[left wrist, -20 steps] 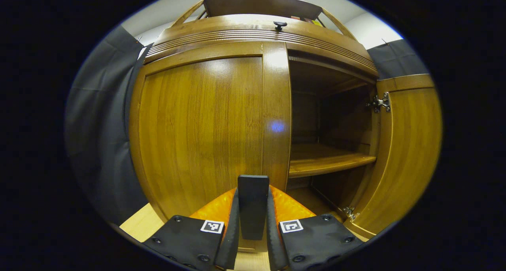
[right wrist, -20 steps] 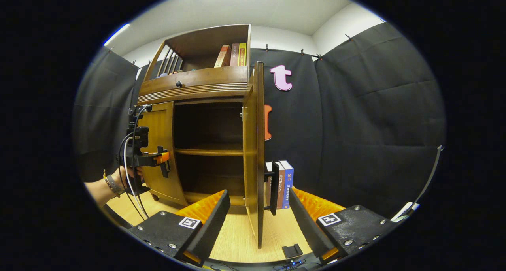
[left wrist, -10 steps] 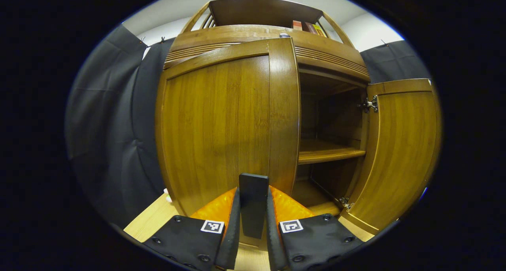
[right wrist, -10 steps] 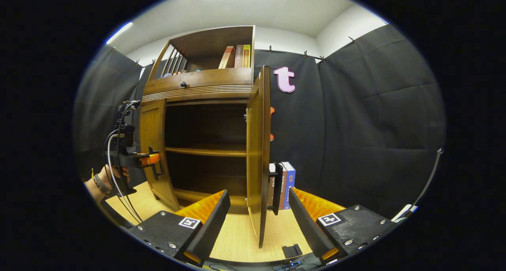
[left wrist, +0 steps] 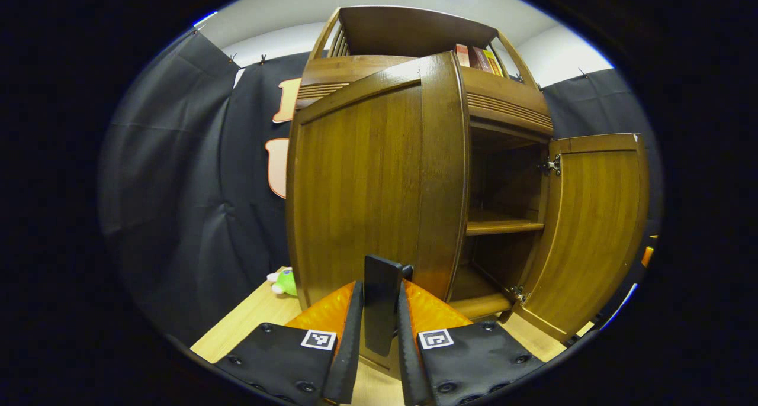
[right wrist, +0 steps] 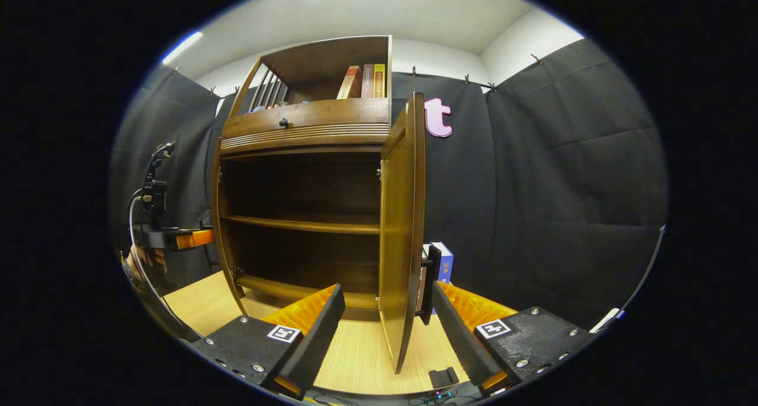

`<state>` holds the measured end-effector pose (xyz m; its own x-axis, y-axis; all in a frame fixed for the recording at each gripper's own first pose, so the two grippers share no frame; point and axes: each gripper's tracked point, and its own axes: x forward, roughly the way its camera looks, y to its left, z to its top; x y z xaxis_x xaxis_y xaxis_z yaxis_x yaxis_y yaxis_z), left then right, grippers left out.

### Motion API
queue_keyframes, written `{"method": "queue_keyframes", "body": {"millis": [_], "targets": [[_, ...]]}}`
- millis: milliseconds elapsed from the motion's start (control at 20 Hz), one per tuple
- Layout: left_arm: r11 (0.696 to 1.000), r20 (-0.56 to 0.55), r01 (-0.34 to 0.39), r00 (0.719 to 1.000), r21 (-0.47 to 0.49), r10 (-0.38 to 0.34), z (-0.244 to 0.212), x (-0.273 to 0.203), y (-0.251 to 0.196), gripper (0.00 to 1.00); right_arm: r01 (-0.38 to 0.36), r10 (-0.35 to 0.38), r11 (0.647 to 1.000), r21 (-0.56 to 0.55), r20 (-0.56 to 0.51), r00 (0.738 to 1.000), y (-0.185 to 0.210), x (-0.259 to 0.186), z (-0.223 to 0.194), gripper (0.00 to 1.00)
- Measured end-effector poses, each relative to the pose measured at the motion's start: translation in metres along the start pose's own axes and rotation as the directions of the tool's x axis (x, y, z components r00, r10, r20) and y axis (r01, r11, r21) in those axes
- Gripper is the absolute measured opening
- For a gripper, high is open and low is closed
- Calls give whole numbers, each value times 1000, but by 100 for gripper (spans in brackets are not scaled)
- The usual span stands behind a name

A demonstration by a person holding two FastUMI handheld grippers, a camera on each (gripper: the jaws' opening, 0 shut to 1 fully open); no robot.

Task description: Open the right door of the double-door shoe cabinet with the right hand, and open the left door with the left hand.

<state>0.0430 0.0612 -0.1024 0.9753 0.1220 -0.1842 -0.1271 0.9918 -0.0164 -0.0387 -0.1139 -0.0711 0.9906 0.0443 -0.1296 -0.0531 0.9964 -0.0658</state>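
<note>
The wooden shoe cabinet (right wrist: 308,119) stands with both doors swung out. In the left gripper view the left door (left wrist: 367,181) fills the middle, and my left gripper (left wrist: 380,287) is shut on its black handle (left wrist: 380,311). The right door (left wrist: 592,228) hangs wide at the right, past an inner shelf (left wrist: 503,225). In the right gripper view the right door (right wrist: 402,216) stands edge-on between the spread fingers of my open right gripper (right wrist: 386,290), its black handle (right wrist: 431,284) just off the right finger. The left gripper (right wrist: 177,238) and a hand show far left.
Books (right wrist: 364,81) stand in the cabinet's top shelf, and more books (right wrist: 443,261) stand behind the right door. A green plush toy (left wrist: 285,282) lies left of the cabinet. A small black object (right wrist: 443,376) rests on the light wooden floor (right wrist: 355,364). Black cloth walls surround.
The left door has swung far outward with my left gripper holding its handle. The right door has opened a little more. My right gripper has stayed open.
</note>
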Motion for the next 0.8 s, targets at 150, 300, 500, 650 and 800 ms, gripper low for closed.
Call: {"method": "queue_keyframes", "body": {"millis": [150, 300, 500, 650, 800], "targets": [[999, -1, -35, 999, 13, 35, 0, -15, 20, 37, -6, 6, 1000, 0, 0, 1000, 3, 1, 0, 100], [997, 3, -68, 998, 23, 68, 1, -27, 39, 39, -9, 9, 1000, 2, -2, 1000, 4, 3, -1, 100], [991, 7, -109, 994, 74, 109, -4, -40, 65, 39, -14, 14, 1000, 3, -8, 1000, 9, 3, -4, 100], [986, 13, -132, 991, 100, 132, -6, -52, 87, 39, -21, 21, 1000, 7, -19, 1000, 14, 6, -8, 100], [981, 42, -171, 985, 91, 168, -2, -57, 116, 21, -25, 25, 1000, 7, -22, 999, 18, 9, -10, 100]]}}
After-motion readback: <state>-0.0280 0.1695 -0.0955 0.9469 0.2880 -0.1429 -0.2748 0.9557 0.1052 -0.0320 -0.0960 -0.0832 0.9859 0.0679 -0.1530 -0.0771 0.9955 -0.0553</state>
